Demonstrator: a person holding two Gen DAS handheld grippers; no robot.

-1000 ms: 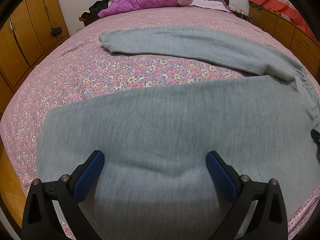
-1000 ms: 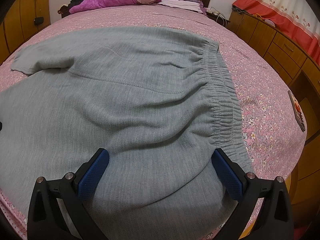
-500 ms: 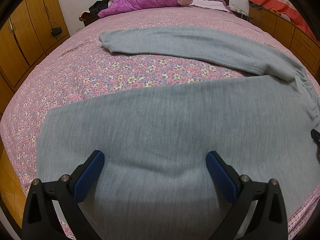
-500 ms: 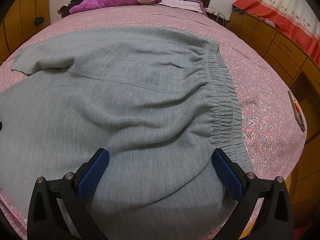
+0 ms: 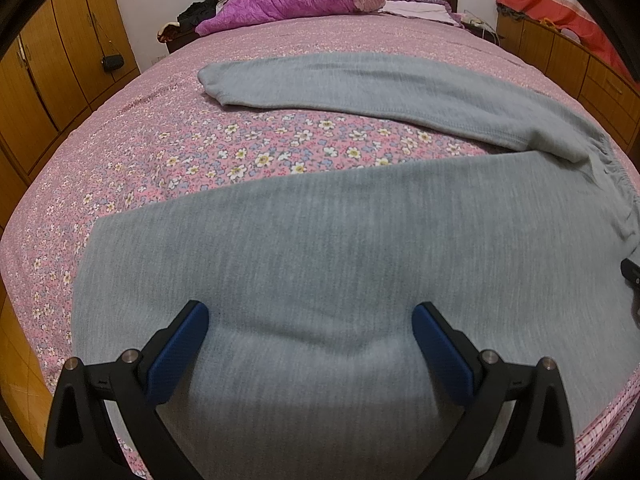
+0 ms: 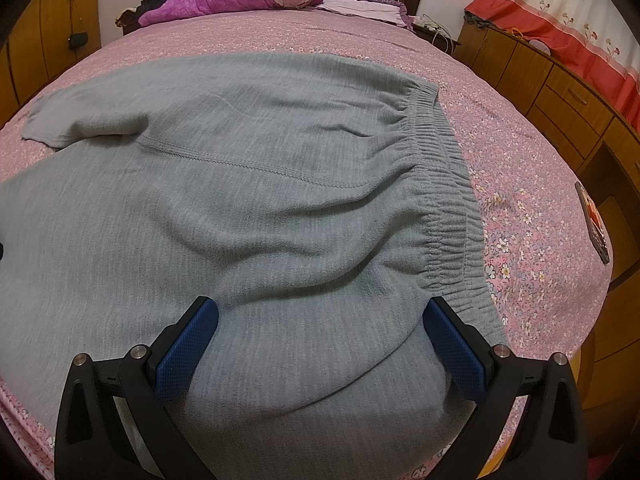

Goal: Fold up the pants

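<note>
At the bottom of the left wrist view, the left gripper (image 5: 310, 330) is hanging with its jaws spread wide, nothing between the blue pads (image 5: 178, 354) but the grey cloth lying below them. Whether the pads are touching that cloth cannot be told. The grey pants (image 5: 320, 248) are lying flat across the lower half of the frame on the bed with its pink flowered sheet (image 5: 248, 156); the near leg is filling the centre, its cut end lying toward the lower left. Farther up, the second leg is stretching from the right edge toward the upper middle, well apart from the near one, with a wedge of sheet showing between them. At the top, a purple quilt (image 5: 280, 4) is sitting bunched against the headboard, and wooden wardrobes (image 5: 48, 60) are lining the left edge.

In the right wrist view, the right gripper (image 6: 320, 334) is likewise standing wide open at the bottom, gripping nothing, its right pad (image 6: 454, 350) lying just beside the near end of the gathered waistband (image 6: 448, 200). The pants (image 6: 240, 200) are spreading across the centre here, the waistband running up the right of the middle and the far leg reaching the left edge. On the sheet (image 6: 540, 240) at the right edge a flat dark object (image 6: 594, 222) is lying near the bed's side. Beyond it, wooden drawers (image 6: 560, 92) and a red and white curtain (image 6: 560, 12) are occupying the upper right.
</note>
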